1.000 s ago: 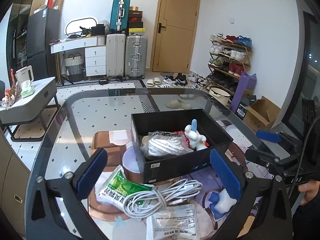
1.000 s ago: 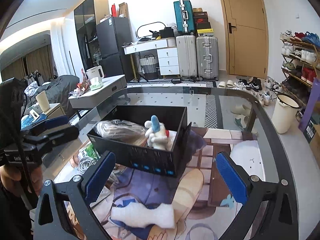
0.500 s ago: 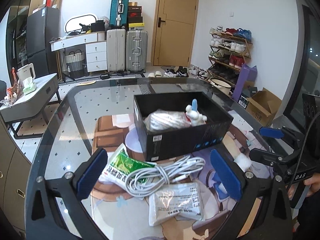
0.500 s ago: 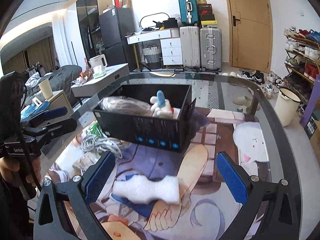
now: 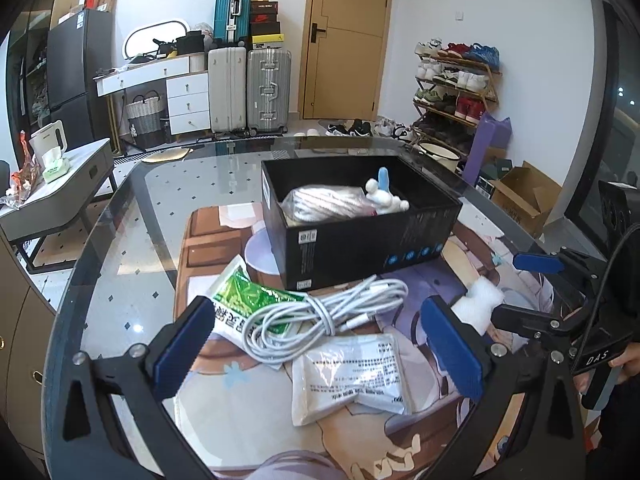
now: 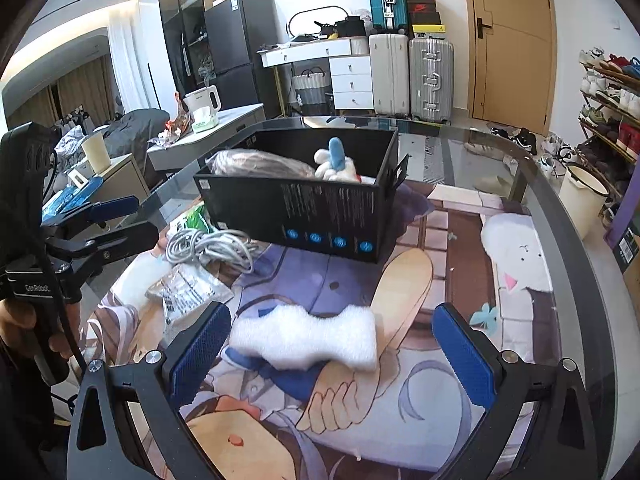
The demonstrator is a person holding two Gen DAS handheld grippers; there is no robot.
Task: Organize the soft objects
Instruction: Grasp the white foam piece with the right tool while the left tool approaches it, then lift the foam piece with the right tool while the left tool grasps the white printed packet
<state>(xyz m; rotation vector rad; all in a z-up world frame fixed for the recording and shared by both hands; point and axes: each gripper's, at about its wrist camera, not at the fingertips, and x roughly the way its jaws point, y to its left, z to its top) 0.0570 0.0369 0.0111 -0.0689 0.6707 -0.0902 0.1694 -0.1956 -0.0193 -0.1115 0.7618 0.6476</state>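
Presently the right gripper [image 6: 332, 354] stands spread wide around the white foam piece [image 6: 304, 338], which lies on the printed mat short of the black box [image 6: 304, 204]. Risk: closing off-centre squeezes the foam out sideways. The left gripper [image 5: 316, 344], equally wide and empty, hovers over the cable coil [image 5: 320, 314] and white packet [image 5: 348, 372]; the box's near wall blocks a low carry

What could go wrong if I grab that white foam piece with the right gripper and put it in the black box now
The right gripper is open with the white foam piece between its fingers; foam compresses, so a light squeeze may let it slip. The black box already holds a bagged bundle and a plush toy, so the foam may perch on top. The white cable lies against the box and could snag.
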